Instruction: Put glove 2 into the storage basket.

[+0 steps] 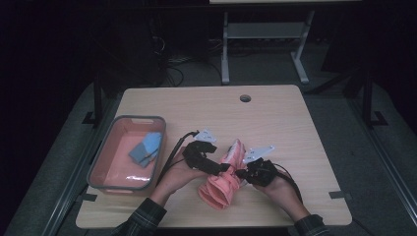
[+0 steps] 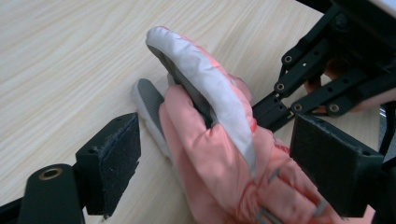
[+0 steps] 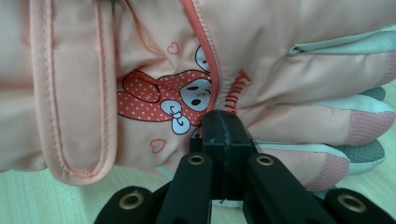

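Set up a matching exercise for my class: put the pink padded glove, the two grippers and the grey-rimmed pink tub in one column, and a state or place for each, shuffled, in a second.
1. pink padded glove
2. left gripper
3. right gripper
4. grey-rimmed pink tub

A. jaws closed at the glove's edge
B. holds blue cloth pieces
C. lies on the wooden table between both hands
D. jaws apart either side of the glove

Pairs: 1-C, 2-D, 3-A, 4-B

Glove (image 1: 223, 179) lies on the table (image 1: 290, 128) between your grippers: left gripper (image 1: 222, 167) at its left, right gripper (image 1: 242, 173) at its right. Bin (image 1: 98, 162) sits far left, cloth (image 1: 146, 147) inside.
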Motion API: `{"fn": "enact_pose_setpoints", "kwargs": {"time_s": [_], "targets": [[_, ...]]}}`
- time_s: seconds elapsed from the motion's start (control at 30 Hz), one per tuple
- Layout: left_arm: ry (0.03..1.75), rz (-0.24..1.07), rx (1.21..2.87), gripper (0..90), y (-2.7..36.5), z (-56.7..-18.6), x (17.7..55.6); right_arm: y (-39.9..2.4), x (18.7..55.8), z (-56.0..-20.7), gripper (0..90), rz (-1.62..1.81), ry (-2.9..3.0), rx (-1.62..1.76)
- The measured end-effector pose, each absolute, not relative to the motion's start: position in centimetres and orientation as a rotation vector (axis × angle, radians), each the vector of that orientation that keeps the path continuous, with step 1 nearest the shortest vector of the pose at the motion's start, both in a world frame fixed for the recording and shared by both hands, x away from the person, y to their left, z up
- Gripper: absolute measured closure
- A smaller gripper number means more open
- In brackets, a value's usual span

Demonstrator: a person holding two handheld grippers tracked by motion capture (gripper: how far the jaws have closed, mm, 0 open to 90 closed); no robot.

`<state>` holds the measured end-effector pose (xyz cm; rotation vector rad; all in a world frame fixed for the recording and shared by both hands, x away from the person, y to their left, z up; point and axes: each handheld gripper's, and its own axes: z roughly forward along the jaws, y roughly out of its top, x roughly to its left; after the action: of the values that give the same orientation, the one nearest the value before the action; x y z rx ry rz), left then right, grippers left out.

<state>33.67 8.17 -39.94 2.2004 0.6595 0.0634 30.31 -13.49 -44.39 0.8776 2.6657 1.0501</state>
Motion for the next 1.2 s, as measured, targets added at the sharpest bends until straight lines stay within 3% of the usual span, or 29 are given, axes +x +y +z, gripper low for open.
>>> {"fn": "enact_pose_setpoints", "kwargs": {"time_s": [0.17,0.57,0.87,1.2], "targets": [[0.665,0.044,2.25,15.3,7.1,-41.2,34.1,-13.5,30.3,-44.4,90.0,1.047,2.664,0.878],[0.759,-0.231,2.22,13.2,7.4,-44.9,35.7,-13.4,30.3,-44.6,90.0,1.033,2.675,0.875],[0.798,-0.357,2.192,13.4,7.5,-46.1,36.3,-13.4,30.3,-44.8,90.0,1.025,2.679,0.857],[0.783,-0.435,2.188,23.4,7.6,-46.4,36.4,-13.2,30.2,-44.9,90.0,1.026,2.678,0.855]]}}
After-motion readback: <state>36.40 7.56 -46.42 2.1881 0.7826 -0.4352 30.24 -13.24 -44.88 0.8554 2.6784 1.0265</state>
